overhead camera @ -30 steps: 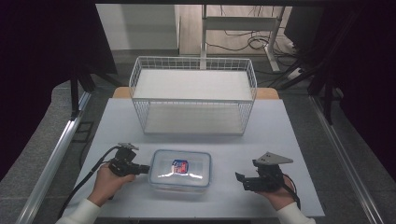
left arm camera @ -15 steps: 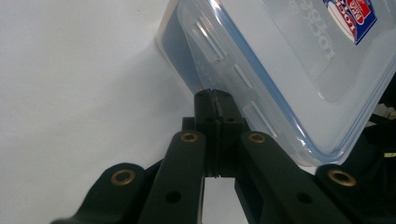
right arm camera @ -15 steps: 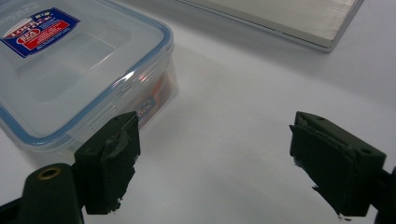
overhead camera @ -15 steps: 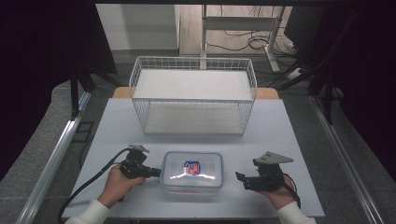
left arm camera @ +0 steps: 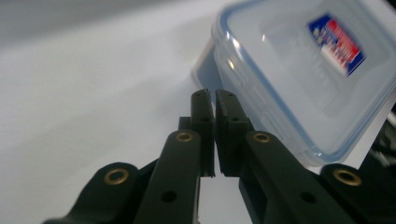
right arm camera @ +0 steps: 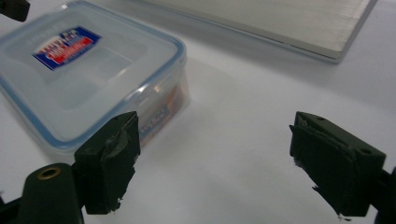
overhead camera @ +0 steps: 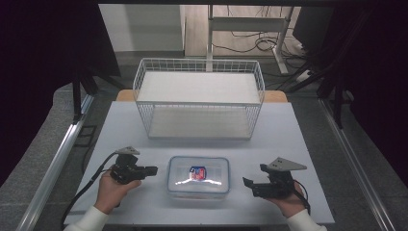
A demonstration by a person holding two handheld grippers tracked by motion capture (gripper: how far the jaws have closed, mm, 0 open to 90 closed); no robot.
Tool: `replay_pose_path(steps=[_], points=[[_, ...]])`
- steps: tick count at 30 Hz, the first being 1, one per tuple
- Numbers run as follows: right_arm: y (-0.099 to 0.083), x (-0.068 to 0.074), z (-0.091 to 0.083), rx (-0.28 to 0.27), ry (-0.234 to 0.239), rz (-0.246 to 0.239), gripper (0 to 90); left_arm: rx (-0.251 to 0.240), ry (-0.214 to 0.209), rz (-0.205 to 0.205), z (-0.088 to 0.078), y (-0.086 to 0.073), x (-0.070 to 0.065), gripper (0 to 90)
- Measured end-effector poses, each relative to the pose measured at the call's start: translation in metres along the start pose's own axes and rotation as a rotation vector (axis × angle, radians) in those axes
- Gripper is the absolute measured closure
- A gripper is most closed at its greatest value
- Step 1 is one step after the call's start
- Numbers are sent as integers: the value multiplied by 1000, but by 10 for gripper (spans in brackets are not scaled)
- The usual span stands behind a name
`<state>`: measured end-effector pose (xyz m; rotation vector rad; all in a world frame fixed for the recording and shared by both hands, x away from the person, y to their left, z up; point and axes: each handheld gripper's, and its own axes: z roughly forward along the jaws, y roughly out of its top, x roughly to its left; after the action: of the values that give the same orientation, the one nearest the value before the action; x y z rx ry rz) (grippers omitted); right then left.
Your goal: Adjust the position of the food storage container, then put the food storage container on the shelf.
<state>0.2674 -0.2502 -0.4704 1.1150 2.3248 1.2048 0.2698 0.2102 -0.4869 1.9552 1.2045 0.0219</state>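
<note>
- Container, clear plastic with blue-rimmed lid, sits on the white table, between my two grippers.
- Left gripper: jaws nearly together, just easing apart, nothing between them, tips just beside the container.
- Right gripper: jaws wide apart, empty.

The high view looks forward and down from above the person's side of the table, far enough back to take in the whole top, the wire basket at the far edge and the floor beyond. The left gripper view rides low and close, looking along its jaws at the left end of the plastic box. The right gripper view sits just as low, facing the box from its other end. All three views share the box and the white tabletop around it.
</note>
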Motion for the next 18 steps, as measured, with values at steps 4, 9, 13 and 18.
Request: replay_pose_path(steps=[4,9,13,18], points=[[-1,0,0,-7,21,18,162,-45,-15,-23,-8,0,-3,683],[3,3,3,-7,22,-2,162,-54,23,-38,-11,-6,-8,338],[7,7,8,-5,34,-20,161,-61,20,-49,-14,-7,-10,271],[6,5,6,-5,41,-11,160,-62,12,-66,-12,-7,-10,193]])
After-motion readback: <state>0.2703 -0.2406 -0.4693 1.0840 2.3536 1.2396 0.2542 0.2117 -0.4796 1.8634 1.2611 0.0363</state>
